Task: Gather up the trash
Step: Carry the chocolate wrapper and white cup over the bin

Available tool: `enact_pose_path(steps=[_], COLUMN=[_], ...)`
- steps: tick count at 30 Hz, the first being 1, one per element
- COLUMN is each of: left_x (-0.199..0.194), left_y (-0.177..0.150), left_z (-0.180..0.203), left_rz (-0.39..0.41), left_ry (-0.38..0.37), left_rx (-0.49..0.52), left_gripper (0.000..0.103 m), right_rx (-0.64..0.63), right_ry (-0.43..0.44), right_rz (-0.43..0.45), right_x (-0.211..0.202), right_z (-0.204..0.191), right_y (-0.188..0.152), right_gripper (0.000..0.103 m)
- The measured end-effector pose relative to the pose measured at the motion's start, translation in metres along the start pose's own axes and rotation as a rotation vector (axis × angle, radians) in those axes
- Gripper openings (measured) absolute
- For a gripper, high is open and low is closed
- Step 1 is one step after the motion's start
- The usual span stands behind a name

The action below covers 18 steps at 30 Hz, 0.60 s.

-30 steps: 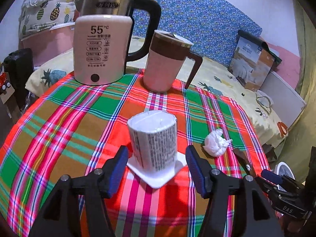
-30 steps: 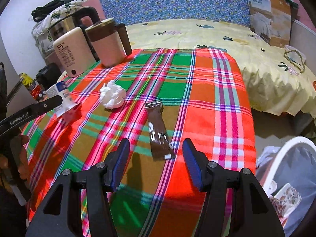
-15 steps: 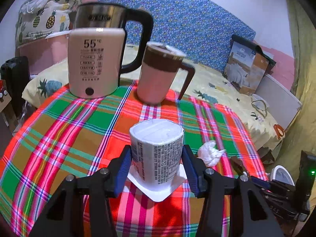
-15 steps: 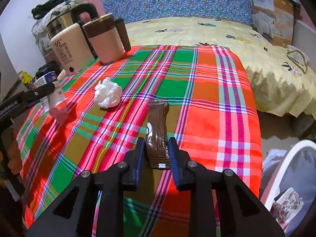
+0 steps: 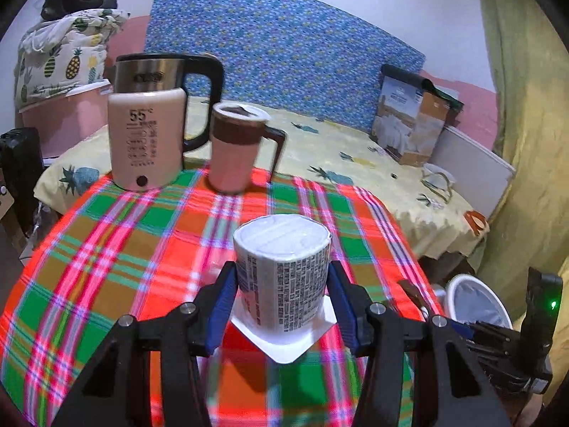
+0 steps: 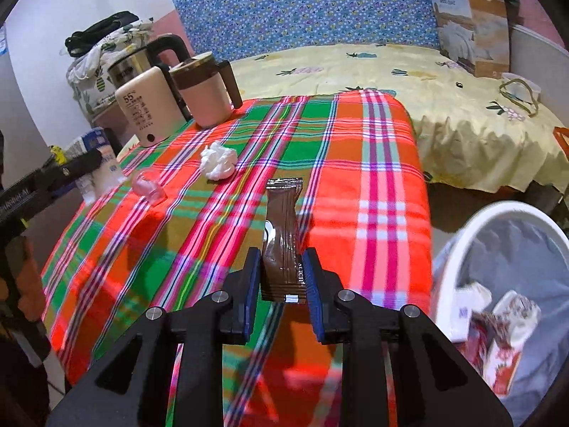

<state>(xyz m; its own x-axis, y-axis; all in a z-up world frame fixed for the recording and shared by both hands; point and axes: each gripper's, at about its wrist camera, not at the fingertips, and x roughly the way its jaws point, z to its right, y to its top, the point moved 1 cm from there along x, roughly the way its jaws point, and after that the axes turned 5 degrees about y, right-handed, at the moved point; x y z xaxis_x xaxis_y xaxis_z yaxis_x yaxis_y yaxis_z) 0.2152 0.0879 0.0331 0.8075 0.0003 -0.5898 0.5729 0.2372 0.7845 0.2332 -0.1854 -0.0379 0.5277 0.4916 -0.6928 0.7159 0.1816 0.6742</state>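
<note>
A: Start with what's nearest. What has each tool got?

B: The right gripper (image 6: pixel 281 281) is pinching the brown snack wrapper (image 6: pixel 282 235) by its near end, pads pressed on both long sides. The rest sticks out forward, above the plaid tablecloth (image 6: pixel 377 163) near its near edge. The left gripper (image 5: pixel 281 302) is clamped around the white yogurt cup (image 5: pixel 282 277), upside down with its square rim flange lowest, over the near part of the table.

A: And the bin?

B: The white wastebasket (image 6: pixel 458 235) sits on the floor off the table's right edge, already holding a few scraps.

A: What could go wrong?

B: I'd judge the wrapper the weaker hold. It's slick film gripped only at one end, so a quick swing could let it slide out and fall between table and basket. The cup is thin-walled, so a harder squeeze might buckle it, and any dregs could drip onto the cloth since it's inverted.

A: Anything left farther back?

B: A crumpled tissue (image 6: pixel 217 161) lies mid-table toward the left edge, with a small clear plastic piece (image 6: pixel 149 186) just nearer that edge. At the far left corner stand the kettle (image 6: pixel 149 106) and the pink mug (image 6: pixel 208 94), touching or nearly so. A careless reach for the tissue could clip them.
</note>
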Motion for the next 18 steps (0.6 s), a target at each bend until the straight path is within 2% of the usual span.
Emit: enact_pose_path(steps=[7, 18], left_x=[-0.020, -0.054], left_y=[-0.025, -0.066], left_z=[0.030, 0.061], left_rz=[-0.020, -0.038], left_ry=[-0.035, -0.077], left_rx=[0.040, 0.089], left_gripper=[0.053, 0.053], right_rx=[0.004, 0.027], right_ry=[-0.015, -0.016], right_rz=[0.026, 0.047], right_x=[-0.030, -0.054], right_z=[0.000, -0.002], right_y=[-0.018, -0.039], right_gripper=[0.027, 0.027])
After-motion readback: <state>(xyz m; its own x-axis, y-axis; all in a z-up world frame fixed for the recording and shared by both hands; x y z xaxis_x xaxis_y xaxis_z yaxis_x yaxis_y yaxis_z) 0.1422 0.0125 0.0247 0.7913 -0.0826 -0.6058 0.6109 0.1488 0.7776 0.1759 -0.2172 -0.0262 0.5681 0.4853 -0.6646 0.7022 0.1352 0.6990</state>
